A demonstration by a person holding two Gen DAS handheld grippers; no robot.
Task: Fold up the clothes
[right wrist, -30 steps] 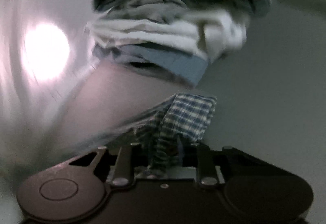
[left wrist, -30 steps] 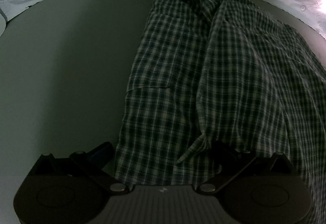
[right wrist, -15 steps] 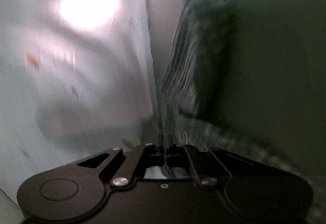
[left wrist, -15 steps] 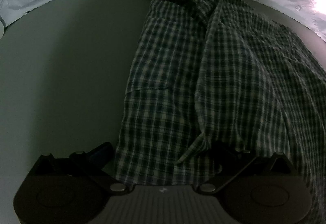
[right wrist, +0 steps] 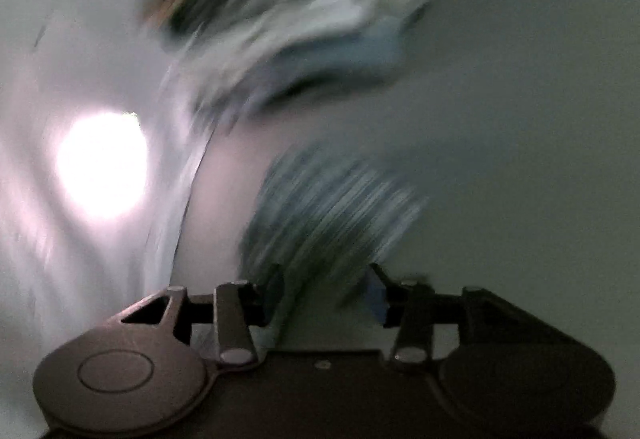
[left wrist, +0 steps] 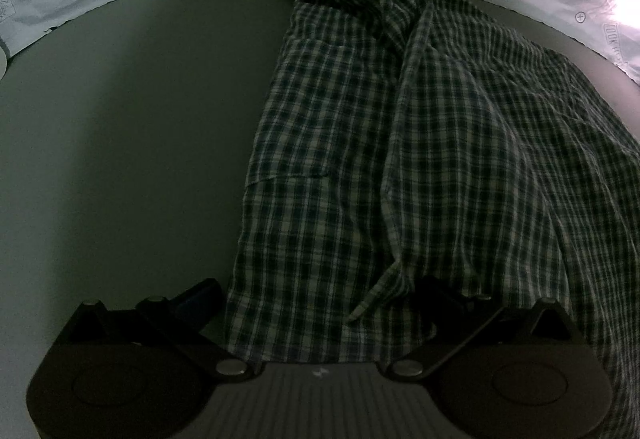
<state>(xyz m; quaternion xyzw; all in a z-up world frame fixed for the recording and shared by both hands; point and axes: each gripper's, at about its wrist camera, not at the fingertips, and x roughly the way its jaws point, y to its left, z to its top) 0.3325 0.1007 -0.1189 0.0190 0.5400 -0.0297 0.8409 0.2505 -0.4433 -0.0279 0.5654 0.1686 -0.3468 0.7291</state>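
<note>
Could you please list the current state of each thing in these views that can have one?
Checked shirt: rumpled, spread unfolded on the table, one edge lying between the left fingers.
Left gripper: open, straddling the shirt's near edge.
Right gripper: open, blurred checked cloth just ahead of it.
Pile of clothes: heaped, too blurred to tell more.

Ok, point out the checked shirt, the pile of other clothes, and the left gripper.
checked shirt (left wrist: 420, 159), left wrist view, middle of the spread cloth.
pile of clothes (right wrist: 320, 27), right wrist view, blurred white layer.
left gripper (left wrist: 316, 303), left wrist view, between its open fingers.
</note>
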